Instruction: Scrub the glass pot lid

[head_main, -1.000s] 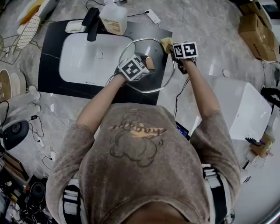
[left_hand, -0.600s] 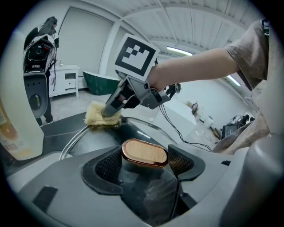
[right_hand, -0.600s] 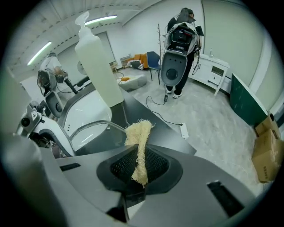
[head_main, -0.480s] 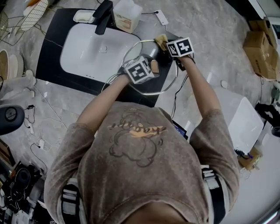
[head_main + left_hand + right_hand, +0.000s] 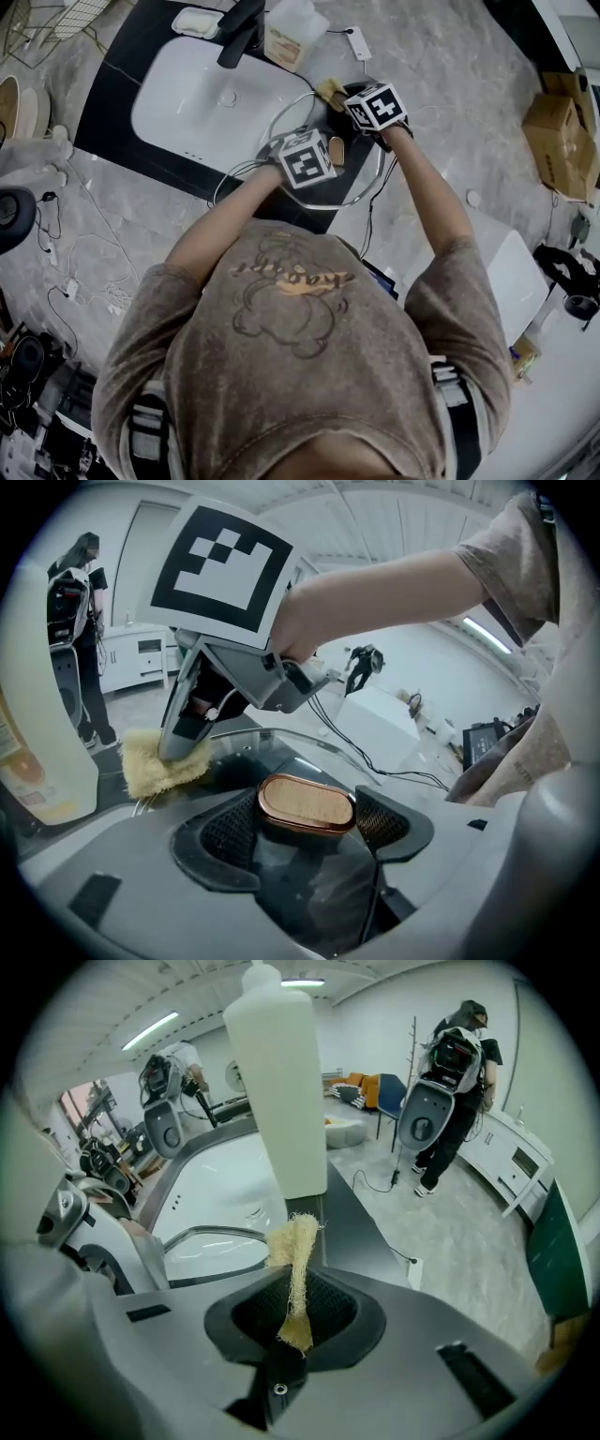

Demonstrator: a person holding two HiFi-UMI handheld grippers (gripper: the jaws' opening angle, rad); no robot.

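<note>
The glass pot lid (image 5: 361, 183), round with a metal rim, lies on the black counter just right of the sink. My left gripper (image 5: 328, 152) is shut on its oval wooden knob (image 5: 307, 803), which sits between the two black pads. My right gripper (image 5: 345, 96) is at the lid's far rim, shut on a yellow fibrous scrub pad (image 5: 330, 91). In the right gripper view the pad (image 5: 296, 1274) stands pinched between the jaws above the lid's rim (image 5: 211, 1237). From the left gripper view the pad (image 5: 155, 769) rests against the lid's far edge under the right gripper (image 5: 185, 742).
A white sink basin (image 5: 187, 103) with a black faucet (image 5: 239, 33) lies left of the lid. A pale soap bottle (image 5: 292, 33) stands just behind it. Cardboard boxes (image 5: 558, 141) and a white box (image 5: 516, 272) sit at the right. Cables trail on the floor, and people stand in the background.
My right gripper has slid left along the lid's far rim with the scrub pad and rolled. The left gripper keeps the knob in the same place.
</note>
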